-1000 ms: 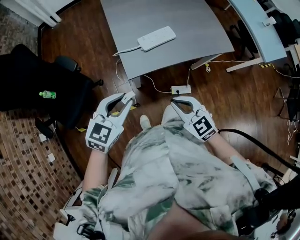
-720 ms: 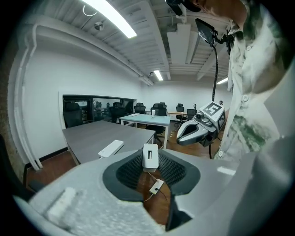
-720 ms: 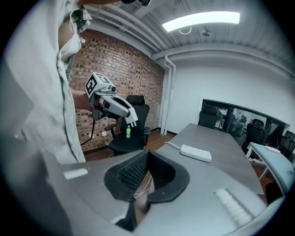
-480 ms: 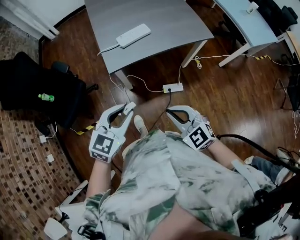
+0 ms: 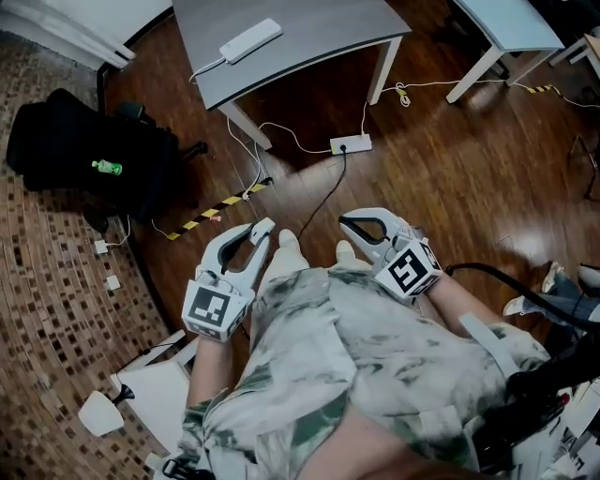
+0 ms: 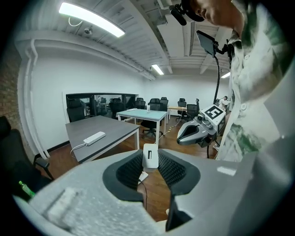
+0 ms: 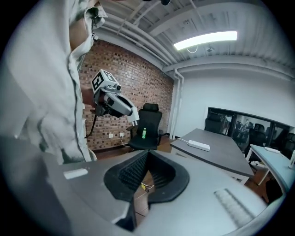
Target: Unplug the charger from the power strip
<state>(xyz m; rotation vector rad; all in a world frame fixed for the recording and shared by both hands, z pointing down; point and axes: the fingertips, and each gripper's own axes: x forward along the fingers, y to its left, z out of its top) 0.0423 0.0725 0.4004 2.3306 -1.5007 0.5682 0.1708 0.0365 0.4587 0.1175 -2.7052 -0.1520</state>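
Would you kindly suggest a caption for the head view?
Left gripper grips a white charger; right gripper shut and empty; power strip lies on the grey table ahead.

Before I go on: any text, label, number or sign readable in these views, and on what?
No words or numbers can be read in any view.
Left marker cube and right marker cube: black-and-white square patterns, not letters.
Green bottle: label too small to read.
Power strip on the table: no print visible.
Charger: plain white, no print visible.
Floor tape: yellow-black stripes, no words.
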